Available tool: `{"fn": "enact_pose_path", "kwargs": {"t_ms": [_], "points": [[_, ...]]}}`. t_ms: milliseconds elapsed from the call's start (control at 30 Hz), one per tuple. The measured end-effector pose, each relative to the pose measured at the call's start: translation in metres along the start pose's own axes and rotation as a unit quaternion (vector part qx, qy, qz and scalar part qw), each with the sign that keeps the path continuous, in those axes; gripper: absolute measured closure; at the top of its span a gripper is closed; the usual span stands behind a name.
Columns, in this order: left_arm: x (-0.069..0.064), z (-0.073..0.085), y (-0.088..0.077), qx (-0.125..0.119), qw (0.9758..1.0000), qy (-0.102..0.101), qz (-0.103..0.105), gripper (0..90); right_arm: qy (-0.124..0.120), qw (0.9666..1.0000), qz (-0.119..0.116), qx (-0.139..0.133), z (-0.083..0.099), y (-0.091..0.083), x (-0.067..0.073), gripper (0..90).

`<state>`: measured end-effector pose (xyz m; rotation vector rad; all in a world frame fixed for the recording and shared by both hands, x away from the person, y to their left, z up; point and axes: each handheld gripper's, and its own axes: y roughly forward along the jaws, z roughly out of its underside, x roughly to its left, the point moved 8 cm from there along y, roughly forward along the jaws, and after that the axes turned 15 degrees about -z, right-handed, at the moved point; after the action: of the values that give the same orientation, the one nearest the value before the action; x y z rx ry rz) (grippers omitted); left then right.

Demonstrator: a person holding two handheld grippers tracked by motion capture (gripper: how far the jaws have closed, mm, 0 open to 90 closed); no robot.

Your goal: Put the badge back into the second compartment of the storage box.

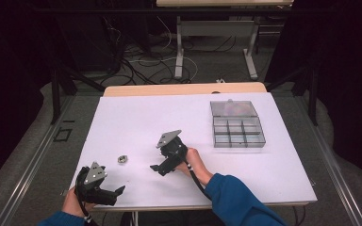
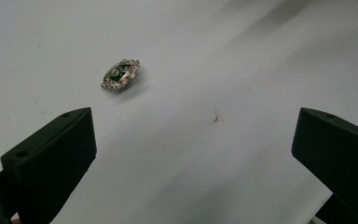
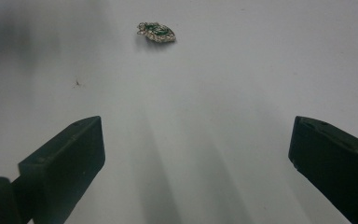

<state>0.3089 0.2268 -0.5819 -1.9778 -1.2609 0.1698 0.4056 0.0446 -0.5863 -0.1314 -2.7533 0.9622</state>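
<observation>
Brooch (image 1: 123, 159) lies flat on white table (image 1: 136, 117), between both grippers, untouched. Left gripper (image 1: 114, 192) and right gripper (image 1: 158, 168): jaws wide apart, empty, aimed at brooch, likely readying pickup. Compartment box (image 1: 238, 132) well apart.

The left tool (image 1: 115, 194) hovers at the desk's (image 1: 136, 117) near left corner, jaws wide apart; the right tool (image 1: 158, 168) near the front middle, likewise spread.
</observation>
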Motion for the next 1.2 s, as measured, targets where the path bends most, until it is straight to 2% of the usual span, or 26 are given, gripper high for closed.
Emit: {"fn": "enact_pose_path", "kwargs": {"t_ms": [300, 533, 800, 867, 900, 933, 1033, 1167, 1200], "points": [[0.0, 0.0, 0.0, 0.002, 1.0, 0.0, 0.002, 0.1, -0.011, 0.9997, -0.02, 0.004, -0.012, 0.024, 0.003, 3.0], [0.0, 0.0, 0.0, 0.001, 1.0, -0.001, 0.002, 0.1, -0.034, 0.999, -0.025, 0.012, -0.019, 0.041, 0.007, 3.5], [0.0, 0.0, 0.0, 0.001, 1.0, -0.001, 0.004, 0.1, -0.034, 0.999, -0.023, 0.017, -0.029, 0.061, 0.009, 5.4], [0.0, 0.0, 0.0, 0.001, 1.0, -0.001, 0.004, 0.1, -0.045, 0.9985, -0.026, 0.018, -0.032, 0.066, 0.01, 6.1], [0.0, 0.0, 0.0, 0.0, 1.0, -0.001, 0.004, 0.1, -0.039, 0.9986, -0.029, 0.02, -0.034, 0.069, 0.013, 6.6], [0.0, 0.0, 0.0, 0.001, 1.0, -0.001, 0.005, 0.1, -0.049, 0.9982, -0.027, 0.02, -0.036, 0.071, 0.012, 7.7], [0.0, 0.0, 0.0, 0.001, 1.0, -0.001, 0.004, 0.1, -0.054, 0.9979, -0.03, 0.019, -0.041, 0.078, 0.015, 11.3], [0.0, 0.0, 0.001, 0.0, 1.0, -0.002, 0.004, 0.1, -0.059, 0.9979, -0.021, 0.017, -0.048, 0.086, 0.014, 16.3], [0.0, 0.0, 0.0, 0.0, 1.0, -0.002, 0.005, 0.1, -0.058, 0.998, -0.018, 0.017, -0.05, 0.09, 0.014, 20.9]]}}
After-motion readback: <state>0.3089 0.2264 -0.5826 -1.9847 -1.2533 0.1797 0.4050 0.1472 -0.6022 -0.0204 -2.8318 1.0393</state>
